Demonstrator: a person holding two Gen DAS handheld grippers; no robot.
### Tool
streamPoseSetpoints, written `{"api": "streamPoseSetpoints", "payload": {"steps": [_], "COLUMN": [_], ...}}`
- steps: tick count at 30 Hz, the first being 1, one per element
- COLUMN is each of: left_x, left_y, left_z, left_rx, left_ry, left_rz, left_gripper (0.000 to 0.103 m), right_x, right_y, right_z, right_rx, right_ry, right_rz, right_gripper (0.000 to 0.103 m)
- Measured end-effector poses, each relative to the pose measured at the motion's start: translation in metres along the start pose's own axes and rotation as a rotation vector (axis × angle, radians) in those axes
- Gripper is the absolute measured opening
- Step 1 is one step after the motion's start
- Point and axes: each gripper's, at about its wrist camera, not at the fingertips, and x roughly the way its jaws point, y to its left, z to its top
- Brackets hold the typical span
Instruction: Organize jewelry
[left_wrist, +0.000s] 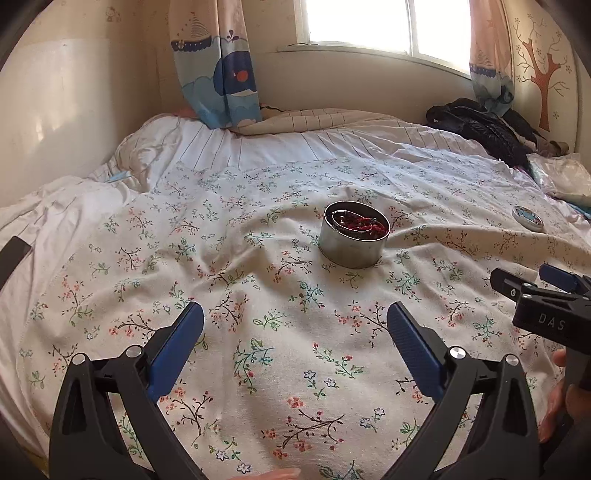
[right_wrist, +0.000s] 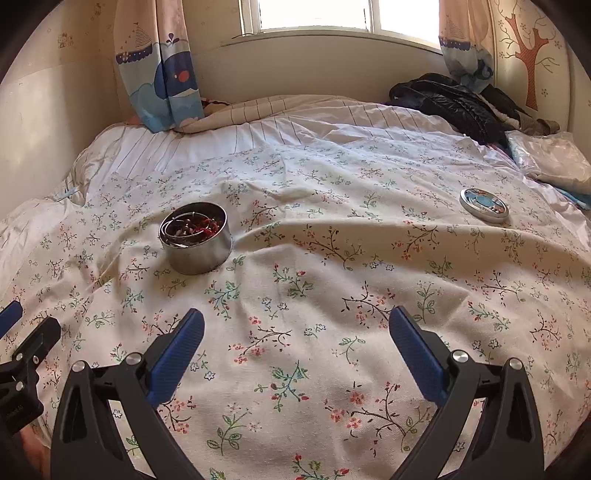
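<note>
A bed (left_wrist: 258, 332) under a floral sheet (right_wrist: 295, 295) filled the room. Daylight came through a window (left_wrist: 369, 26) flanked by whale-print curtains (left_wrist: 218, 74). A red tree decal (right_wrist: 528, 55) marked the cream wall.

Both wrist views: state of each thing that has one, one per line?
round metal tin: open, upright on the bedspread, jewelry inside
jewelry: piled in the tin, red strands and metal rings tangled together
lid: off the tin, lying flat on the bedspread, apart to the right
left claw: open, empty
right claw: open, empty
curtain: drawn aside, window uncovered
</note>
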Motion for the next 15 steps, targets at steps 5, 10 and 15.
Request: {"api": "streamPoseSetpoints", "payload": {"steps": [5, 10, 15], "left_x": [0.0059, 0.0009, 0.0017], "left_y": [0.0004, -0.0008, -0.0014], "left_z": [0.0005, -0.0001, -0.0010], "left_rx": [0.000, 0.003, 0.004], "left_ry": [0.033, -0.010, 0.003], "left_rz": [-0.028, 0.057, 0.051], "left_gripper": [0.096, 0.096, 0.096], "right_x": [0.0022, 0.0023, 0.0022], "right_y": [0.0018, 0.0031, 0.0029], "right_z": [0.0004, 0.0006, 0.0004], "right_rx": [-0.008, -0.014, -0.013], "right_ry": [-0.001, -0.004, -0.005], "right_rz": [-0.005, -0.007, -0.006], "right_gripper": [0.096, 0.096, 0.096]}}
